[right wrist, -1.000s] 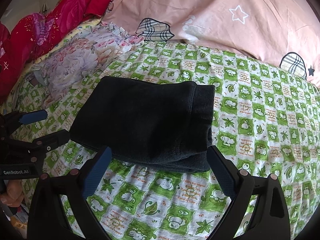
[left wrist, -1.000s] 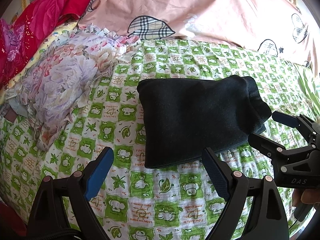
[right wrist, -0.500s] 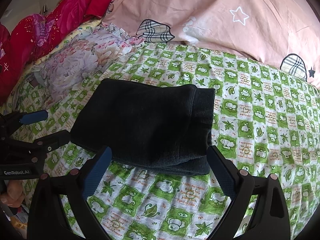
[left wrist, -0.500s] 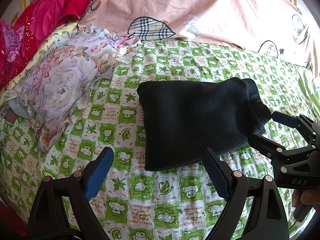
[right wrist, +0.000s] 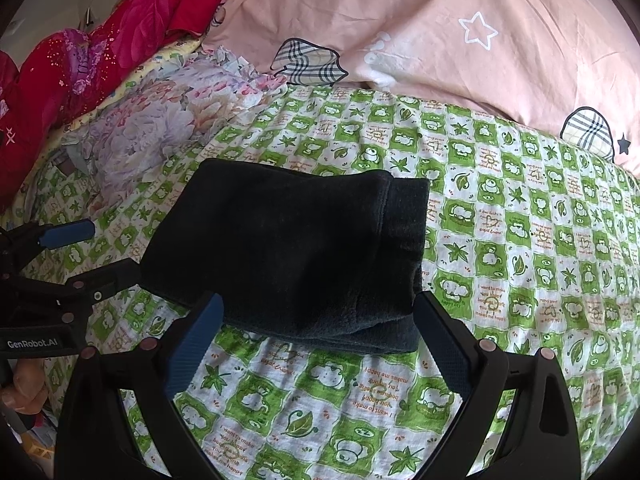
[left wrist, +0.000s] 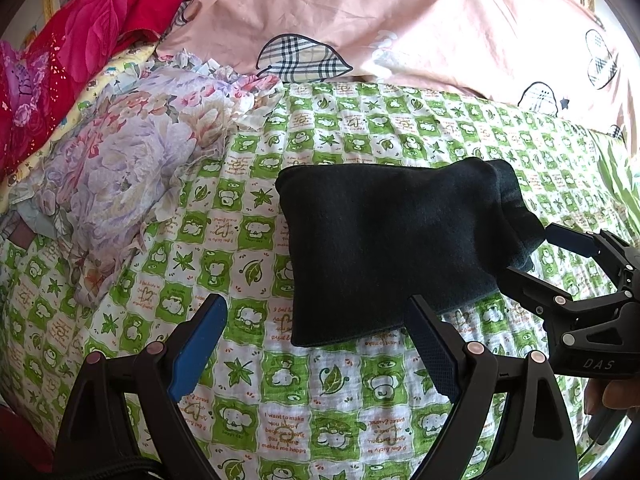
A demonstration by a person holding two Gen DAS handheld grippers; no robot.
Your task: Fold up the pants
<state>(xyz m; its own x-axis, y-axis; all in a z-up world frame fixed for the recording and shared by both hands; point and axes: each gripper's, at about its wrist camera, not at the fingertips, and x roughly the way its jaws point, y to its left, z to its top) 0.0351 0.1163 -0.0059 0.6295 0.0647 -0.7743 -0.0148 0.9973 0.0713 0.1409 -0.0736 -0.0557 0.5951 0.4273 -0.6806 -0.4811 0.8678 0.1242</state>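
The dark pants [left wrist: 392, 248] lie folded into a compact rectangle on the green checked bedsheet [left wrist: 280, 400], and also show in the right wrist view [right wrist: 292, 248]. My left gripper [left wrist: 316, 344] is open and empty, just short of the bundle's near left corner. My right gripper [right wrist: 320, 340] is open and empty at the bundle's near edge. Each gripper shows in the other's view: the right one [left wrist: 532, 256] beside the bundle's right end, the left one [right wrist: 104, 252] beside its left end. Neither holds the cloth.
A crumpled floral cloth [left wrist: 128, 168] lies left of the pants. A pink duvet [left wrist: 400, 20] with plaid patches runs along the back. Red bedding [left wrist: 80, 40] is piled at the far left. Green checked sheet extends to the right [right wrist: 540, 260].
Both grippers have drawn back slightly from the folded pants. The pants lie still.
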